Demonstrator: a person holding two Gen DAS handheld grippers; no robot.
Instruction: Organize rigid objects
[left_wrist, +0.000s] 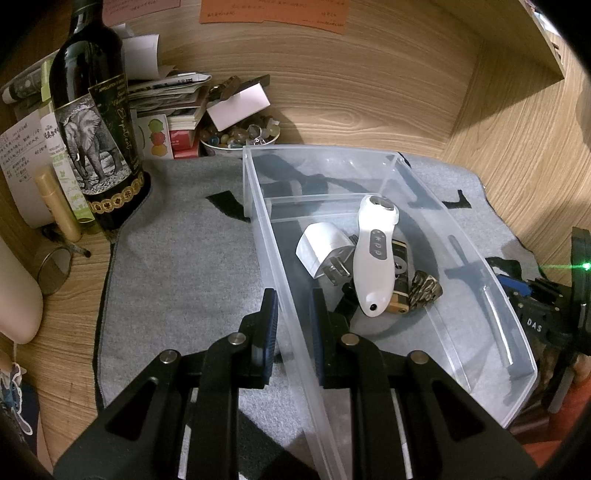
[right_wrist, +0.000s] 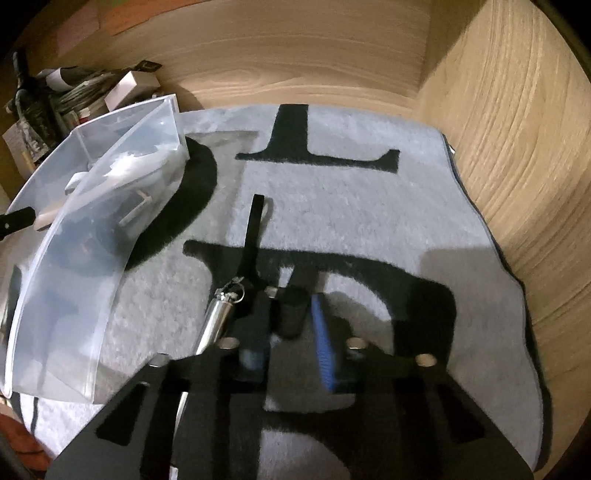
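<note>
A clear plastic bin (left_wrist: 480, 295) stands on a grey mat (left_wrist: 184, 258). It holds a white handheld device (left_wrist: 373, 258), a white plug adapter (left_wrist: 321, 251), a brown-and-tan item (left_wrist: 400, 280) and a dark metal ornament (left_wrist: 426, 290). My left gripper (left_wrist: 293, 306) is shut on the bin's left wall. My right gripper (right_wrist: 290, 317) has its fingers around a small black cylinder (right_wrist: 291, 312) and lies low over the mat. A silver metal tube (right_wrist: 218, 317) with a black strap (right_wrist: 253, 229) lies just left of it. The bin (right_wrist: 74, 277) is at the left.
A dark wine bottle (left_wrist: 96, 122) with an elephant label stands on the mat's far left corner. A bowl of stones (left_wrist: 240, 138), stacked papers and boxes (left_wrist: 166, 107) and a cream tube (left_wrist: 59, 203) sit behind. Wooden walls (left_wrist: 517, 147) close in behind and to the right.
</note>
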